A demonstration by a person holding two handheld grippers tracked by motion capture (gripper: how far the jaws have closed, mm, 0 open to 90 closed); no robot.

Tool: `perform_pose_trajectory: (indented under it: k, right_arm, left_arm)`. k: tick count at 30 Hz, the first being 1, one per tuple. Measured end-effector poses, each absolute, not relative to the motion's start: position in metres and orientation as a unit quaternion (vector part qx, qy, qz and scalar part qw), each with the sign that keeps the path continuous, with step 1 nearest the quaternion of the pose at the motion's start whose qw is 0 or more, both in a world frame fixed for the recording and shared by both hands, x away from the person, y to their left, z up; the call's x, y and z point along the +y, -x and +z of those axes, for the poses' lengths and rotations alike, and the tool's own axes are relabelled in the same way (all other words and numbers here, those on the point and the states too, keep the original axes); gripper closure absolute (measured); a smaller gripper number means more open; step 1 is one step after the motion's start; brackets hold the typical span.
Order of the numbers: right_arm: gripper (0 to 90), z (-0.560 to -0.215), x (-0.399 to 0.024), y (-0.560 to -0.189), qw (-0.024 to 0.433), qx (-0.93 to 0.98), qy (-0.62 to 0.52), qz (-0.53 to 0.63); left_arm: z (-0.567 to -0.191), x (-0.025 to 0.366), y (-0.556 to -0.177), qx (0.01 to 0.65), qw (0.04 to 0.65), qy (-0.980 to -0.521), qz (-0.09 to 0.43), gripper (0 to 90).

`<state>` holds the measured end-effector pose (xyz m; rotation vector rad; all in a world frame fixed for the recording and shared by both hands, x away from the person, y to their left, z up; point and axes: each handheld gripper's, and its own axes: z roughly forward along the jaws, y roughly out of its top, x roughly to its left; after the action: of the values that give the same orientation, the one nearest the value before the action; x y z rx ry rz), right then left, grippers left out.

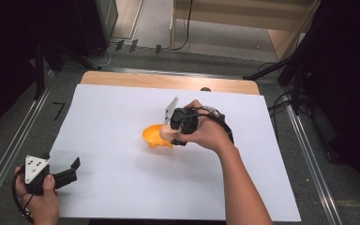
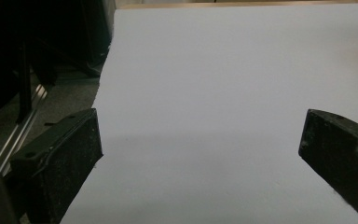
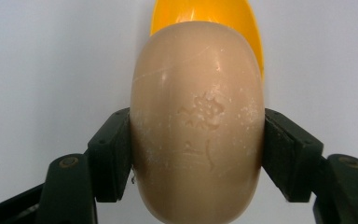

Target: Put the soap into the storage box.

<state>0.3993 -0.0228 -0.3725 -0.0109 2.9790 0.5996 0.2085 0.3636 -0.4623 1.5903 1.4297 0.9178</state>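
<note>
The white sheet (image 1: 122,154) covers most of the wooden table (image 1: 168,80) and serves as the reference for all positions below.

Right gripper (image 1: 168,136): sits over the middle of the sheet, held in the person's right hand (image 1: 206,133). Its two black jaws are clamped on the sides of a tan bar of soap (image 3: 198,121); in the right gripper view both pads press flat against the bar, which carries a faint stamped mark on its face.

Left gripper (image 1: 70,171): rests at the near left corner of the sheet, well apart from the work. Its jaws stand wide apart with nothing between them; the left gripper view confirms bare sheet in the gap.

Orange bowl (image 1: 155,137): sits on the sheet at its middle, open side up. The soap is just at the bowl's right rim, seemingly above or partly over it; whether soap and bowl touch cannot be determined.

Assessment: the grasp on the soap is secure and complete. The soap appears to be at the bowl but not released. Remaining, as judged: settle the bar in the bowl, open the jaws and withdraw.
</note>
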Motion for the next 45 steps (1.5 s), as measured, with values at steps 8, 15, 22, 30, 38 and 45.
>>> perform_pose_trajectory:
  k: [8,15,22,30,38,45]
  right_arm:
    - [33.2,-0.375,-0.010,-0.407,0.050,0.980,0.013,0.191]
    - [33.1,-0.379,0.005,-0.413,0.031,0.983,0.032,0.178]
    - [33.1,-0.385,0.014,-0.418,0.023,0.985,0.034,0.165]
    - [33.0,-0.387,0.016,-0.424,0.013,0.985,0.034,0.167]
    - [32.9,-0.392,0.016,-0.428,0.005,0.986,0.026,0.167]
    - [32.5,-0.392,0.017,-0.429,-0.005,0.986,0.021,0.165]
  left_arm:
    - [-0.462,0.365,-0.208,0.565,0.400,-0.625,0.360,0.0]
    - [-0.462,0.365,-0.208,0.565,0.406,-0.625,0.356,0.0]
    - [-0.462,0.365,-0.208,0.564,0.406,-0.625,0.356,0.0]
    - [-0.462,0.365,-0.208,0.563,0.407,-0.626,0.355,0.0]
    - [-0.462,0.366,-0.208,0.564,0.408,-0.624,0.355,0.0]
    - [-0.462,0.366,-0.208,0.564,0.408,-0.624,0.355,0.0]
